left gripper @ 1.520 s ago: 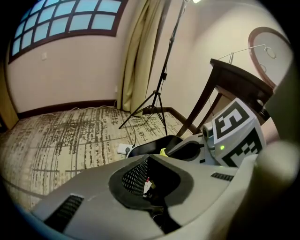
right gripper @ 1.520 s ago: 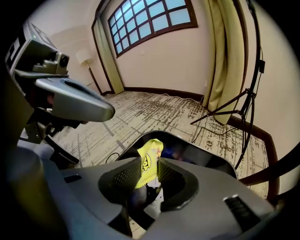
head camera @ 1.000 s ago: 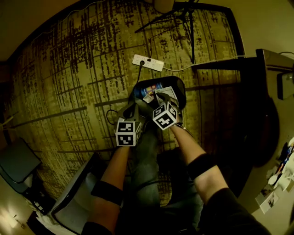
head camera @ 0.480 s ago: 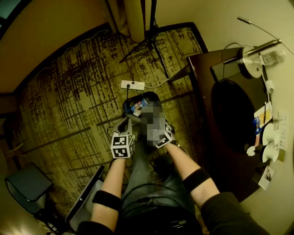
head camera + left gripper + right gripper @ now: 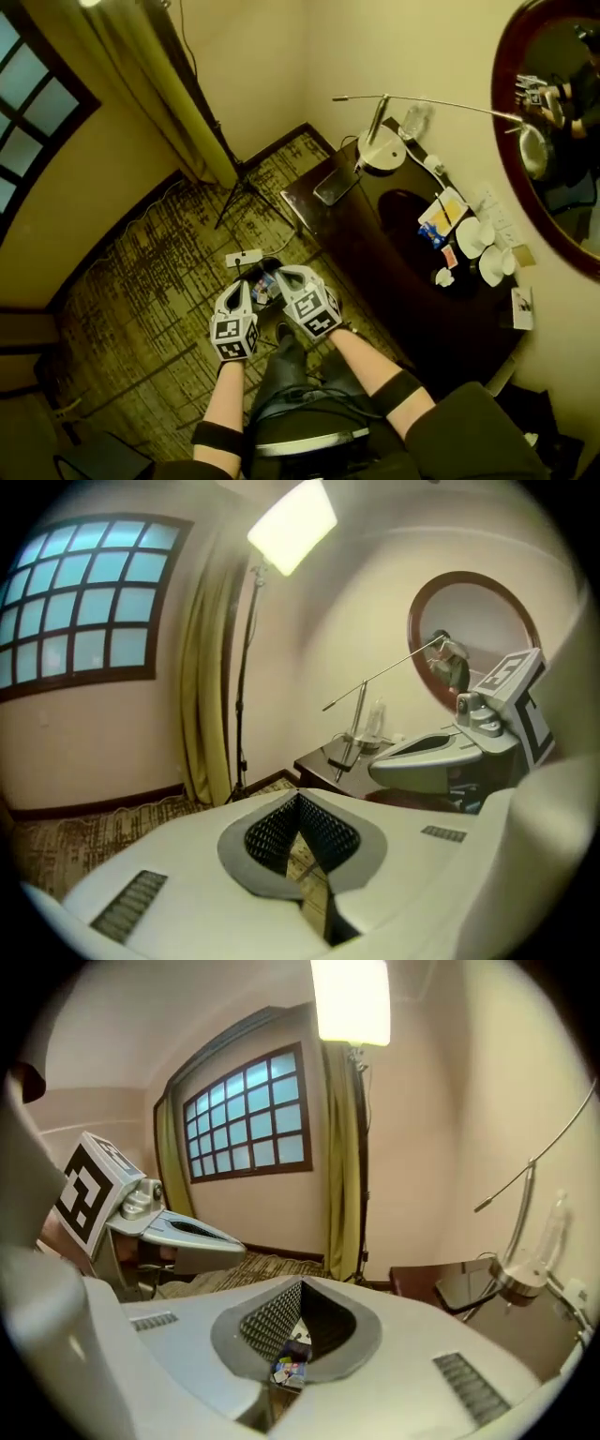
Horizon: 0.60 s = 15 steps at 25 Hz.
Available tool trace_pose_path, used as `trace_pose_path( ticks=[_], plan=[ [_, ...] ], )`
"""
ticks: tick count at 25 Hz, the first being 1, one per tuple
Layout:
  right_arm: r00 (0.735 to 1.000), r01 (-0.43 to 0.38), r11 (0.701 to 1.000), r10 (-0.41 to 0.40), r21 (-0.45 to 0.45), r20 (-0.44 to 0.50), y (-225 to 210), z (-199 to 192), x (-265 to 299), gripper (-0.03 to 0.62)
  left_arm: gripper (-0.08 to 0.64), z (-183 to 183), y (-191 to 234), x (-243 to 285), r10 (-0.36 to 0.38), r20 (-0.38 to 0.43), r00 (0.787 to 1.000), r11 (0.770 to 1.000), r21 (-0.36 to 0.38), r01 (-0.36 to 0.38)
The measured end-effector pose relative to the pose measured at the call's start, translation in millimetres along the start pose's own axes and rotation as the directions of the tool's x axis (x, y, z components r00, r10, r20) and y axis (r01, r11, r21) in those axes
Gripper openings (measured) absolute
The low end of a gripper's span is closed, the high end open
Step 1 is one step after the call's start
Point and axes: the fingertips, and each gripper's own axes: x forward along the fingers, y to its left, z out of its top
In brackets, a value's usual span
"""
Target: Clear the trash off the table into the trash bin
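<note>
looks like a hotel-style guest room: patterned carpet (image 5: 141, 309), a long yellow curtain (image 5: 164, 89) beside a gridded window (image 5: 28, 94), and a dark wooden desk (image 5: 394, 253) under a round wall mirror (image 5: 553, 131), bearing white cups (image 5: 472, 236) and a desk lamp (image 5: 380, 145).

Head view looks steeply down; both gripper views look across the room, sharing the table (image 5: 394, 253).

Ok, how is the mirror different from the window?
The mirror is round, one smooth piece of glass; the window is split into many small square panes. The window glows pale blue; the mirror looks dimmer and shows the room back. The mirror hangs above the dark table; the window sits next to the yellow curtain. Both are on walls, with dark frames.
</note>
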Motion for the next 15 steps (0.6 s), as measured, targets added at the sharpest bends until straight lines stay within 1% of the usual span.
trace_pose_path(
  ticks=[2,4,6,8,10,11,12,13,15],
  plan=[
    [0.995,0.085,0.996,-0.086,0.032,0.049,-26.7,13.5,-36.5,0.002,0.001,28.7,-28.9,5.8,-0.063,0.014,0.998,0.996,0.06,0.062],
    [0.981,0.179,0.98,-0.185,0.087,0.063,-59.4,8.0,-73.2,0.002,0.001,52.8,-63.8,18.2,-0.138,0.021,0.99,0.984,0.121,0.134],
    [0.959,0.265,0.954,-0.276,0.139,0.063,-90.0,-6.2,-113.3,0.002,0.001,66.7,-104.6,28.6,-0.212,0.015,0.977,0.964,0.17,0.207],
    [0.929,0.348,0.917,-0.365,0.192,0.057,-117.1,-25.9,-159.2,0.002,0.001,71.7,-151.4,35.3,-0.287,-0.007,0.958,0.935,0.214,0.282],
    [0.885,0.438,0.864,-0.463,0.25,0.047,-142.3,-50.5,-211.2,0.002,0.001,73.5,-201.9,41.5,-0.361,-0.027,0.932,0.898,0.259,0.355],
    [0.857,0.484,0.829,-0.514,0.28,0.039,-154.2,-64.3,-238.5,0.002,0.001,73.9,-227.2,45.1,-0.396,-0.035,0.918,0.877,0.282,0.389],
    [0.825,0.529,0.789,-0.564,0.312,0.027,-164.8,-79.2,-266.3,0.002,0.001,72.6,-253.9,47.8,-0.434,-0.049,0.899,0.851,0.304,0.428],
    [0.79,0.572,0.744,-0.613,0.345,0.01,-173.5,-95.5,-294.7,0.002,0.001,69.3,-282.1,48.9,-0.477,-0.068,0.876,0.82,0.325,0.472],
    [0.712,0.65,0.639,-0.701,0.411,-0.035,-182.9,-131.9,-351.3,0.002,0.001,59.3,-338.9,46.1,-0.559,-0.111,0.822,0.745,0.368,0.556]
  ],
)
